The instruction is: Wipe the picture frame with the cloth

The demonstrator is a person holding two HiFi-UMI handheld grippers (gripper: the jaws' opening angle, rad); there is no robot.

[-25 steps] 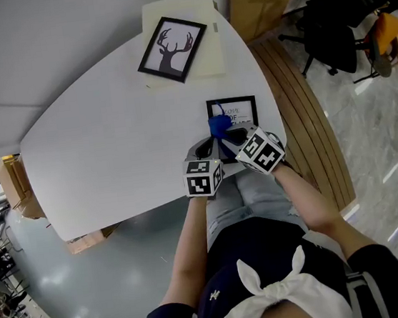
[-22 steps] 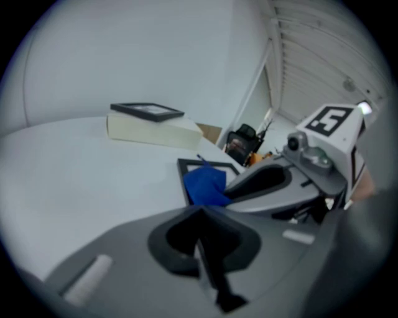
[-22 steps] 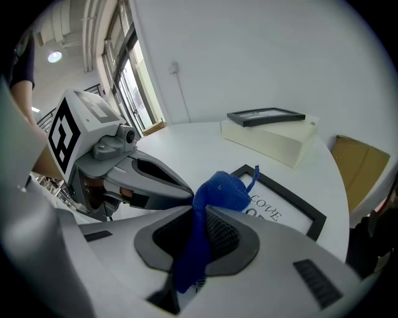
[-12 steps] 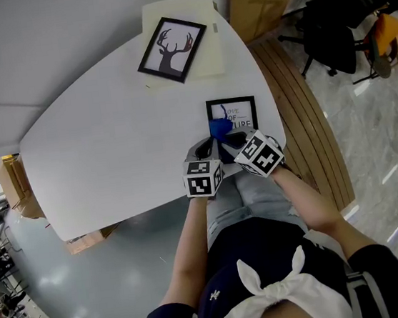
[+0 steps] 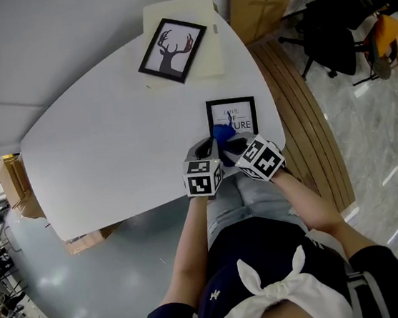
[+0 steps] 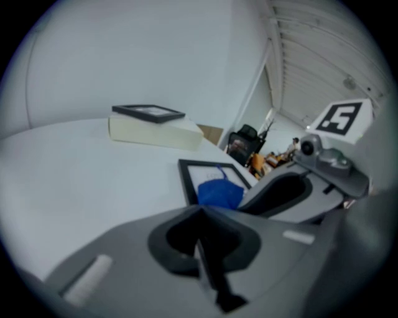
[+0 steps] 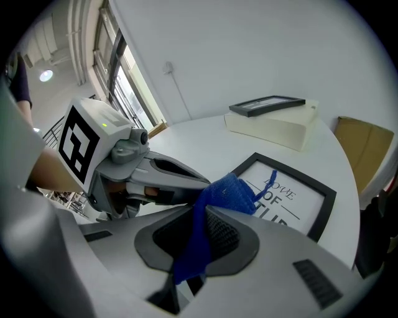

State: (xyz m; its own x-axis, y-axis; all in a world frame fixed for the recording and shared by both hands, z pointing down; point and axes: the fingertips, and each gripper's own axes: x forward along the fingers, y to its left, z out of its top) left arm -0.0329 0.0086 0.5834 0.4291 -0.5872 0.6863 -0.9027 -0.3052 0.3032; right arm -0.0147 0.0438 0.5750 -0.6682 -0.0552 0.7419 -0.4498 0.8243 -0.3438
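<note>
Pinches the blue cloth (image 7: 231, 191) in the right claw (image 7: 208, 214), bunched at 12 o'clock off the tips, over the near left corner of the picture frame (image 7: 305, 208) flat on the table (image 5: 109, 130). Holds the left claw (image 6: 202, 217) pressed together, empty, at 9 o'clock of the right.

From the head view we look steeply down on the table (image 5: 108, 122) from well above. The left claw (image 6: 202, 214) view sits low, just behind its jaws, facing across the table. The right claw (image 7: 202, 217) view does likewise, angled toward the left claw. All three share the picture frame (image 5: 235, 114), the cloth (image 5: 221, 132) and, seemingly, the far deer print (image 5: 171, 41).
</note>
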